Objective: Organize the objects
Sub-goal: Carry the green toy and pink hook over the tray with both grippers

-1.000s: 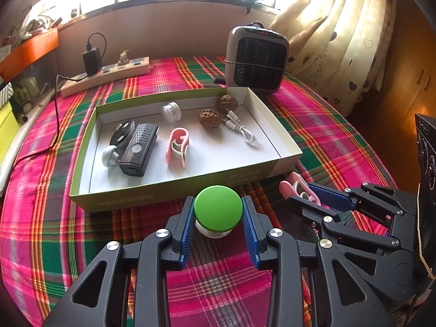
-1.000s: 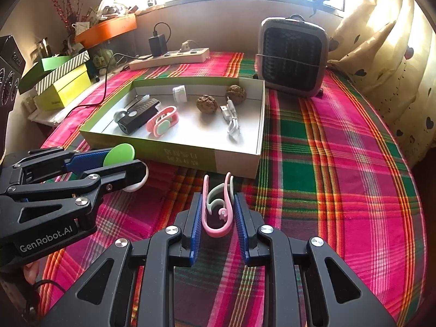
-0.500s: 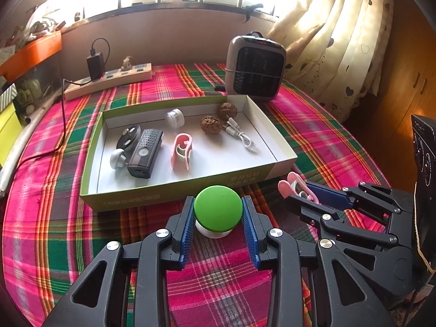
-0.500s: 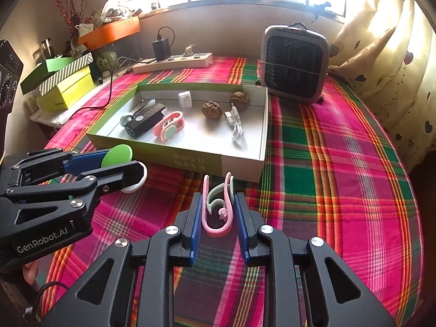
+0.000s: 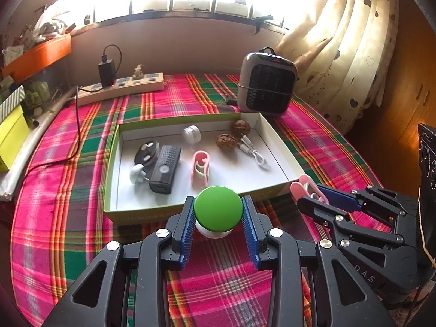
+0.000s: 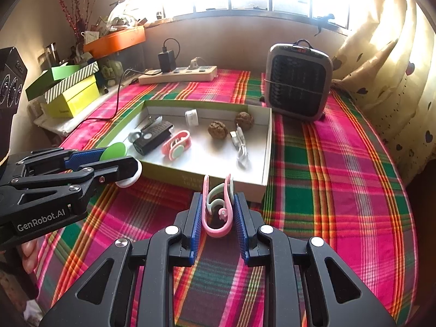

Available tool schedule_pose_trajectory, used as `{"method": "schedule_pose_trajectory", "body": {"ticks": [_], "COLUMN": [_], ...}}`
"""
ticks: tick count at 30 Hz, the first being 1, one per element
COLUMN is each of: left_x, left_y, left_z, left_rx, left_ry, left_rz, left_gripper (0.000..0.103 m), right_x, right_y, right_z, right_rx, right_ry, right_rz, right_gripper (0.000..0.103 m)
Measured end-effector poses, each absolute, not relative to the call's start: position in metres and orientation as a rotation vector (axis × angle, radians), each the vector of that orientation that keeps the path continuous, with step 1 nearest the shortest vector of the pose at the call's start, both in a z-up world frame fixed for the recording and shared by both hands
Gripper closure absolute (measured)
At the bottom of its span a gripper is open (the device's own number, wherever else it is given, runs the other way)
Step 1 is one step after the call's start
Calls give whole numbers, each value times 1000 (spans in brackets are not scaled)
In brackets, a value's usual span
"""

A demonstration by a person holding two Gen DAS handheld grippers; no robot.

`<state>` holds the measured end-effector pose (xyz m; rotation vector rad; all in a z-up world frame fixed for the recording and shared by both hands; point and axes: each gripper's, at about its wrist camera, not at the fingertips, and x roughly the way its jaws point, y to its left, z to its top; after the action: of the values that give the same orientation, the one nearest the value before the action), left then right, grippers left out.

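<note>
My left gripper (image 5: pixel 218 212) is shut on a round green-topped white object (image 5: pixel 218 207) and holds it above the plaid cloth, just in front of the shallow green box (image 5: pixel 163 214). My right gripper (image 6: pixel 218 209) is shut on a pink clip (image 6: pixel 218 212), held near the box's front right corner (image 6: pixel 261 188). The box holds a black remote (image 5: pixel 165 171), a black fob (image 5: pixel 147 152), a second pink clip (image 5: pixel 200 167), two walnuts (image 5: pixel 225 142), a white cable (image 5: pixel 254 155) and a small white roll (image 5: pixel 191 134). The left gripper (image 6: pixel 120 160) also shows in the right wrist view.
A grey heater (image 5: pixel 265 84) stands behind the box at the right. A power strip (image 5: pixel 122 88) with a charger lies at the back, its cord trailing left. Yellow and green boxes (image 6: pixel 73 92) sit at the left edge. A curtain (image 5: pixel 340 41) hangs at the right.
Both grippers have risen and pulled back a little with their objects still held; the box now looks smaller and farther off in both views.
</note>
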<state>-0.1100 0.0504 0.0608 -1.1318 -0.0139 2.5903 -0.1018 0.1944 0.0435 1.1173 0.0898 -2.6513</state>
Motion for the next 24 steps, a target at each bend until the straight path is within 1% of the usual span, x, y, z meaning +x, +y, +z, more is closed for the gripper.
{"method": "schedule_pose_trajectory", "body": {"ticks": [14, 24], "left_x": [-137, -159], "left_y": [36, 31], "left_z": [67, 60], "left_rx": [-1134, -1161], "left_ry": [-34, -48], "left_rz": [2611, 2599], "left_gripper": [72, 72], "right_x": [-130, -162], "right_y": [185, 181], "right_z": [53, 49], "right_rx": [1091, 1130], "right_ry": [119, 110], "right_rz": [-2636, -2601], "right_gripper": [79, 79]}}
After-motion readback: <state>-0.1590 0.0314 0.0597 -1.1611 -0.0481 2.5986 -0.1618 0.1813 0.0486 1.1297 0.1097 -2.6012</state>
